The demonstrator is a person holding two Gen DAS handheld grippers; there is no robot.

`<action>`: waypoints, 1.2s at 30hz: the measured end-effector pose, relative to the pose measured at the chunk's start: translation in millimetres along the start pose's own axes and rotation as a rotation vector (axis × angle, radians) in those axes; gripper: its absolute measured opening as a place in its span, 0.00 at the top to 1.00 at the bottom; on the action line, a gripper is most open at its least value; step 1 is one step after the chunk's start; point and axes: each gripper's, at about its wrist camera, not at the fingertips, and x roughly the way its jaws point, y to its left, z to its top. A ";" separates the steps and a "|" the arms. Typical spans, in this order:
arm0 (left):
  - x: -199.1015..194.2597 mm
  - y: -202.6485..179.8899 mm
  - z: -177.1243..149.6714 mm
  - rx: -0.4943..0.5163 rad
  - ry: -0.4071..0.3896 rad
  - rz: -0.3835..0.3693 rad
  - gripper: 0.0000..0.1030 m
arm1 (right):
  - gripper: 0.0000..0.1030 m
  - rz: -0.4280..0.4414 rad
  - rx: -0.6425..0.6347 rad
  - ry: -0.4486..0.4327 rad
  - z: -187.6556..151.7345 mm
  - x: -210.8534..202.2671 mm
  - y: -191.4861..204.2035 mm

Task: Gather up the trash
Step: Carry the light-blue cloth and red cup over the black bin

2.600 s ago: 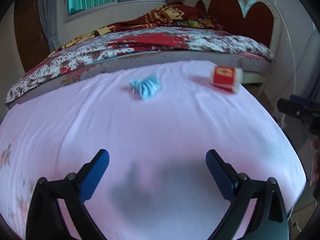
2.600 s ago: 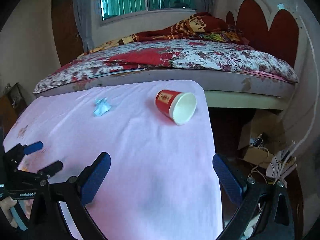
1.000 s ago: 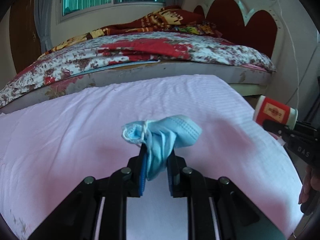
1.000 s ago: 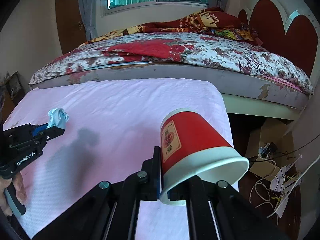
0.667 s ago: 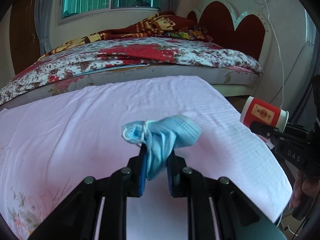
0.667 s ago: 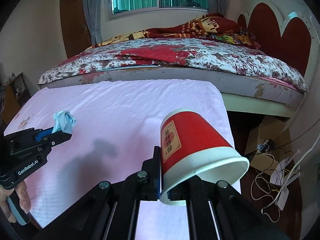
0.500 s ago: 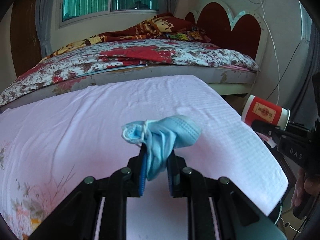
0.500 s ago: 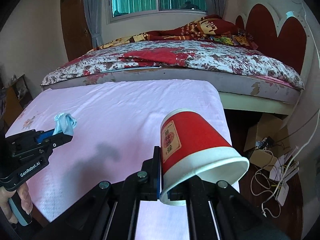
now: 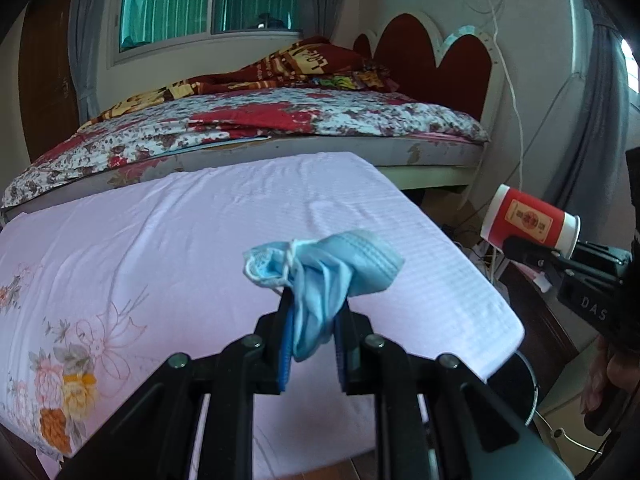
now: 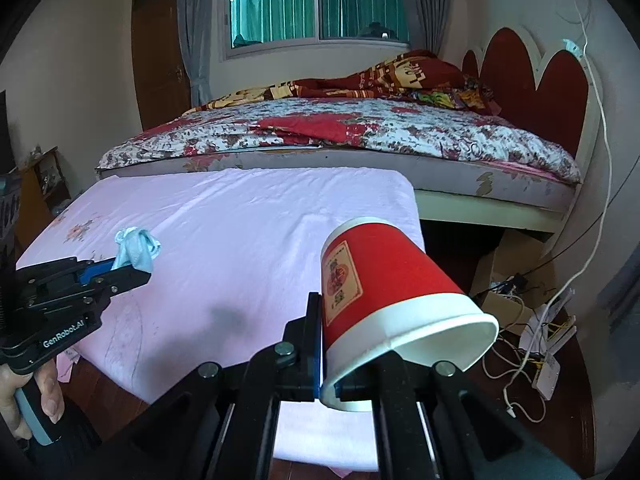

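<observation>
Both jaws' pads hide behind crumpled mask (image 9: 320,276) and cup (image 10: 384,304) (rim pinched).

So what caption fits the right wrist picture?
Right tongs pinch a red paper cup's rim above the pink-sheeted table.

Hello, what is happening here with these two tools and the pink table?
A person is collecting trash with a handheld gripper in each hand. The left gripper is shut on a crumpled blue face mask, and the right gripper is shut on the rim of a red paper cup, which is tipped on its side. Both items are held in the air above the pink tablecloth. No bin is clearly in view.
</observation>
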 end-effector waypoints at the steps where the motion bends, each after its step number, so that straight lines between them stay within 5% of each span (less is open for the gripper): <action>1: -3.5 -3.6 -2.2 0.003 -0.002 -0.004 0.82 | 0.96 -0.003 -0.003 -0.005 -2.0 -5.4 0.2; 14: -25.8 -66.7 -30.8 0.090 0.002 -0.078 0.82 | 0.96 -0.071 -0.008 -0.060 -60.2 -89.1 -21.7; 36: -10.1 -181.2 -71.7 0.244 0.083 -0.249 0.82 | 0.96 -0.200 0.175 0.034 -160.4 -119.4 -125.4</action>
